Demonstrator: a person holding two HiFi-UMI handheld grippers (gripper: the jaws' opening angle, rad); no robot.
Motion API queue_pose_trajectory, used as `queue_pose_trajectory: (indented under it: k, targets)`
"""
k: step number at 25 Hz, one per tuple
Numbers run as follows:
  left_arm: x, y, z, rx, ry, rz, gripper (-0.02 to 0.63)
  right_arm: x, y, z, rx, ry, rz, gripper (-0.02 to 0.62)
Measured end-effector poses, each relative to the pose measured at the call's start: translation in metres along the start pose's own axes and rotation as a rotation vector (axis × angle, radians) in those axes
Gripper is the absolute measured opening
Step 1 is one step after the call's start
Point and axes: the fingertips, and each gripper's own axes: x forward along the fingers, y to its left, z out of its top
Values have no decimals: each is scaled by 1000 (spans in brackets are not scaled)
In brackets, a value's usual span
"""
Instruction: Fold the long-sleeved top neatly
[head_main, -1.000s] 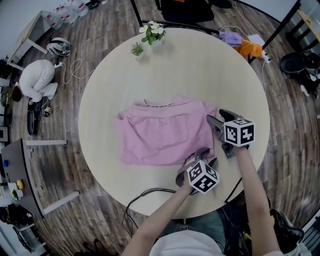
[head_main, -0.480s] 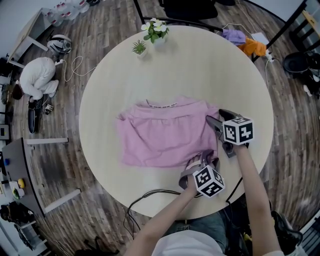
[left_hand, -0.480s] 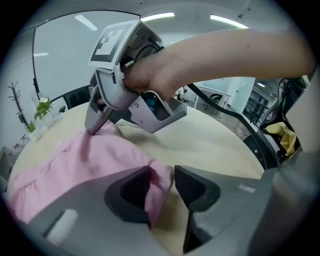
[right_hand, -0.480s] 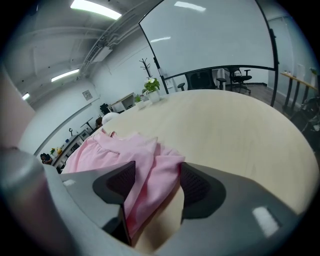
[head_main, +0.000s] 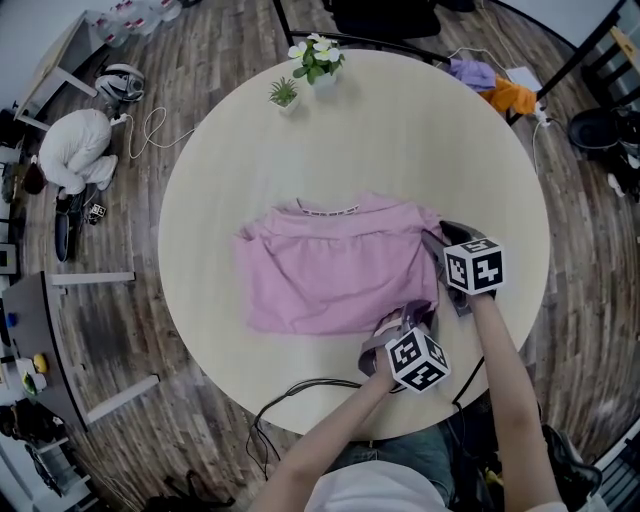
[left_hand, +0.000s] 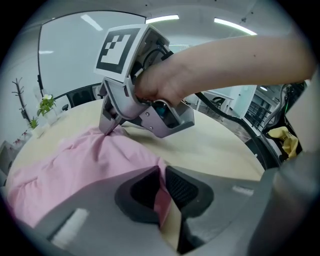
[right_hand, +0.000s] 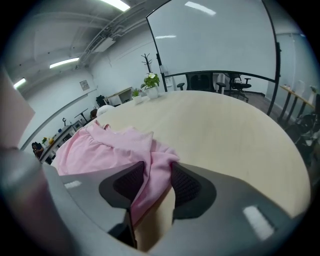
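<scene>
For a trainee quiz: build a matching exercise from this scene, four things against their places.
1 left hand-held gripper
2 right hand-held gripper
3 flowering plant
4 orange cloth

A off the table, far right
B on the table's far edge
C shut on the pink top's near right corner
D shut on the pink top's far right corner

Pairs: 1-C, 2-D, 3-B, 4-A
</scene>
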Motion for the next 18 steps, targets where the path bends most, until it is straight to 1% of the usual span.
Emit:
queue_pose_trajectory:
  k: [1,4,5,13,18]
  targets:
    - [0,0,1,1,-1,-2,43,0,0,0,-7,1,-4,197]
    - [1,-1,2,-7,-4,-11,38,2,5,-1,2,8,24,135]
    - [0,-1,2,-17,-8,-18,37,3,7,-1,8,10,37,81]
    - [-17,-2,2,-160,-83,-96,32,-5,12,-1,40,13,41,71]
    - [-31,2,3,-217,-134,-99,32,-12,14,2,44,8,33,71]
